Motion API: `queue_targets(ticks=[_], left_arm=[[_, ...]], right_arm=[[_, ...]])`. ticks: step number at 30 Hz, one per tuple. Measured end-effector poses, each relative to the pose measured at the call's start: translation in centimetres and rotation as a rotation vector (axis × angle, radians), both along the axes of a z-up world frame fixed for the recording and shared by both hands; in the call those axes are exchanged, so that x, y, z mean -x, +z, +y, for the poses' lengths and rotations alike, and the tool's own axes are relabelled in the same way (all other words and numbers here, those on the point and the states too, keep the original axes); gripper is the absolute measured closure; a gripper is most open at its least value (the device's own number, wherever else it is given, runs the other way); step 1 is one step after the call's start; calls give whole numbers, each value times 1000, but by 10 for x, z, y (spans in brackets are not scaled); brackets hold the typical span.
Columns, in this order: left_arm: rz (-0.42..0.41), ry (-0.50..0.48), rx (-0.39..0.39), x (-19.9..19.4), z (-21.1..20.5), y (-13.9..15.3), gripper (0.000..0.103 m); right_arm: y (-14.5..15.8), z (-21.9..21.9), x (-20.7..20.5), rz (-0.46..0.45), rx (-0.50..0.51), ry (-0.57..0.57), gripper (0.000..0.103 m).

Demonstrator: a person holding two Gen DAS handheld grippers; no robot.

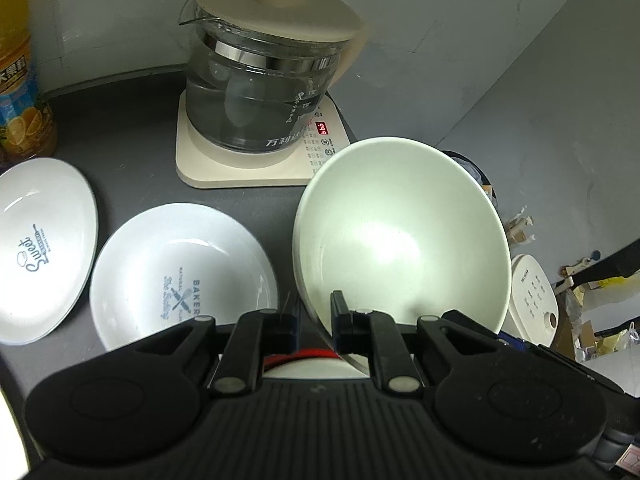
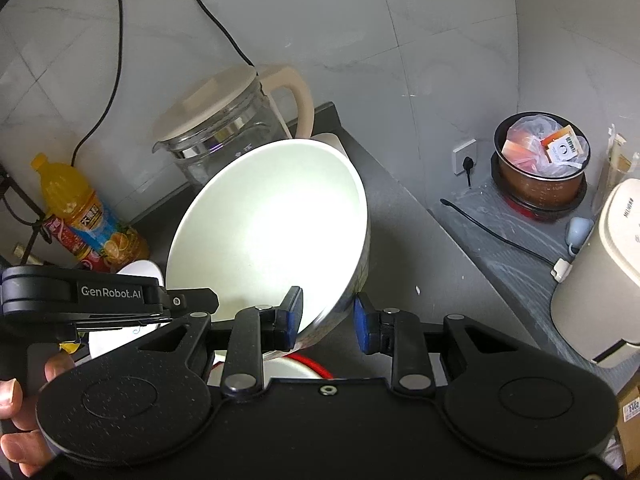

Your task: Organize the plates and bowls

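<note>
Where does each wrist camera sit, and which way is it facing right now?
Left wrist: on the left gripper, looking down past the white bowl in its jaws to two plates and the glass kettle.
Right wrist: on the right gripper, looking down across the bowl wall between its jaws toward a rice cooker; the left gripper and a hand show.
Shared: bowl, kettle, juice bottle.

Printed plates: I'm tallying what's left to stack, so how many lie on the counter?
2: the Sweet plate at far left, the Bakery plate beside it, nearer the bowl. Others may be hidden.
</note>
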State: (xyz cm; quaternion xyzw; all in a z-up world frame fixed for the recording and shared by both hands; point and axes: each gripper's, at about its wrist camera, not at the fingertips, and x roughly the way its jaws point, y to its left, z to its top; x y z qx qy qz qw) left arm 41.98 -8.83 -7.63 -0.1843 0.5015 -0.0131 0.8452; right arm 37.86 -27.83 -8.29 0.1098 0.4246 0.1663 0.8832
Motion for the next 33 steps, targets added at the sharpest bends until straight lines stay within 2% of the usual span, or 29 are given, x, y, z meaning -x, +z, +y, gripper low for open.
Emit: queue_targets(ticks=[16, 33], left_arm=[[9, -32, 5, 48, 10, 3, 90], [34, -67, 5, 78, 16, -2, 90]], right_arm=[[0, 5, 52, 9, 8, -17, 76], [-4, 13, 88, 36, 31, -31, 76]])
